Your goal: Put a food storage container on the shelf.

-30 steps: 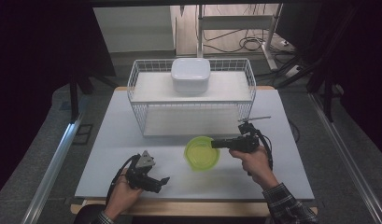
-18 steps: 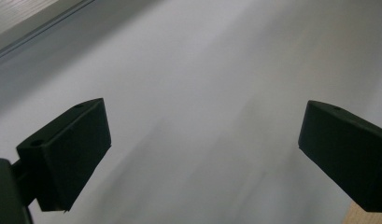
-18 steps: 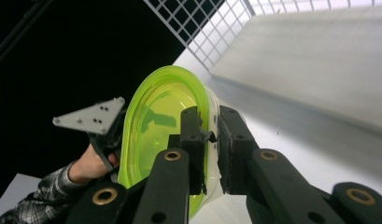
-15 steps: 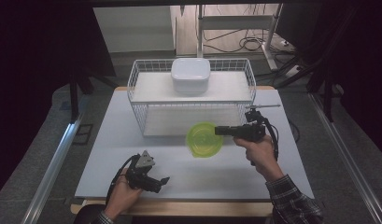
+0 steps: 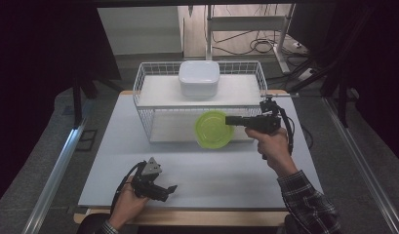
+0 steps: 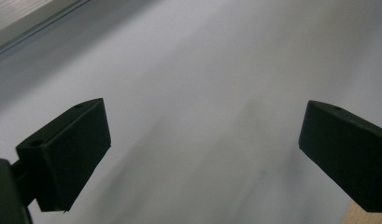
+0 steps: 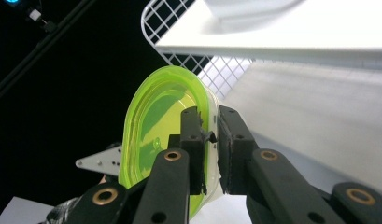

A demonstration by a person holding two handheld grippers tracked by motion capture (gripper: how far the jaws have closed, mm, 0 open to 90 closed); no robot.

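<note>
A lime-green translucent bowl [image 5: 214, 129] hangs in the air in front of the lower shelf of a white wire rack [image 5: 147, 105]. My right gripper [image 5: 228, 120] is shut on its right rim. In the right gripper view the jaws pinch the edge of the bowl [image 7: 153, 123], which is tipped on its side. A white lidded container [image 5: 199, 77] sits on the rack's top shelf. My left gripper [image 5: 170, 191] rests low over the table's front left part, and its jaws stand wide apart in the left gripper view [image 6: 202, 154] with nothing between them.
The white table [image 5: 226, 170] spreads out in front of the rack. A metal rail [image 5: 55, 168] runs along the floor at the left. Cables and a stand lie on the floor behind the rack.
My right gripper has carried the green bowl up off the table and away from me, to the front of the rack's lower shelf. The left gripper has stayed put.
</note>
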